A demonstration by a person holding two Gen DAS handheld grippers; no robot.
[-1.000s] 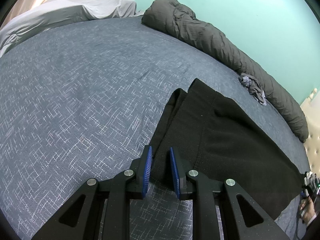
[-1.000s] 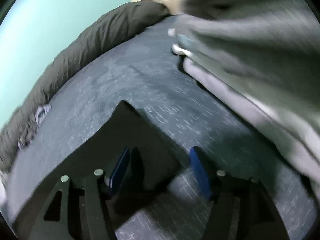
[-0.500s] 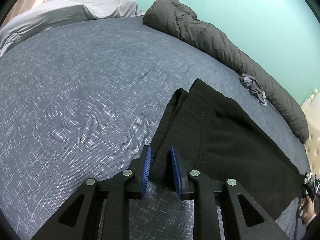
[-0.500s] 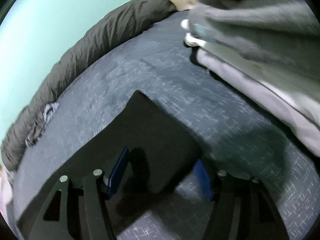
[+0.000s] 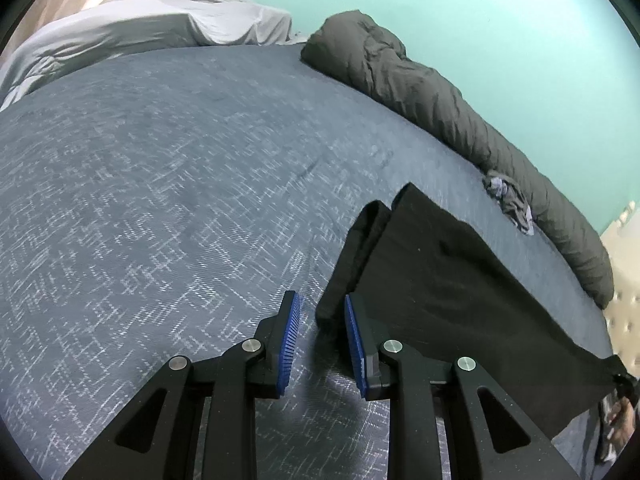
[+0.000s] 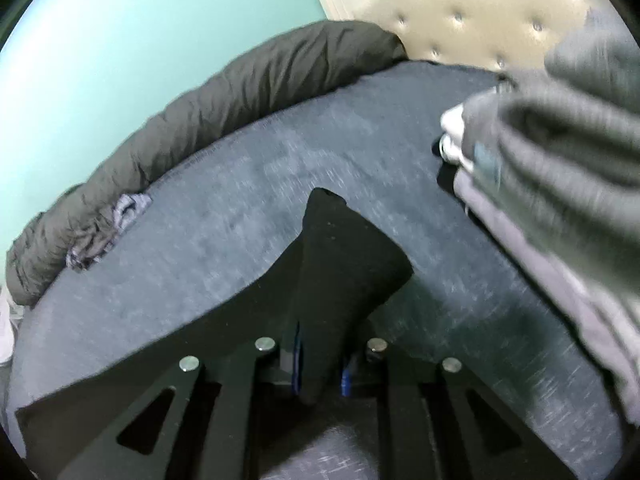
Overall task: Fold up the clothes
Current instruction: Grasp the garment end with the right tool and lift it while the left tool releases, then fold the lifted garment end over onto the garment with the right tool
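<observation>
**Black garment held at one end on the bed**

My right tool [image 6: 320, 376] pinches the black garment [image 5: 460, 292], lying long on the bed [image 5: 160, 200]; my left tool [image 5: 320, 332] stands spread at its near corner. Likely next: grip there, then fold.

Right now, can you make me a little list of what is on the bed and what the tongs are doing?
bed cover: blue-grey patterned sheet
clothing being folded: black garment, lying flat
left tongs: open, at the garment's near corner
right tongs: shut on the black garment, edge bunched between them
along the wall: rolled dark grey duvet
beside the duvet: small crumpled grey cloth
right side: stacked grey clothes, blurred
</observation>
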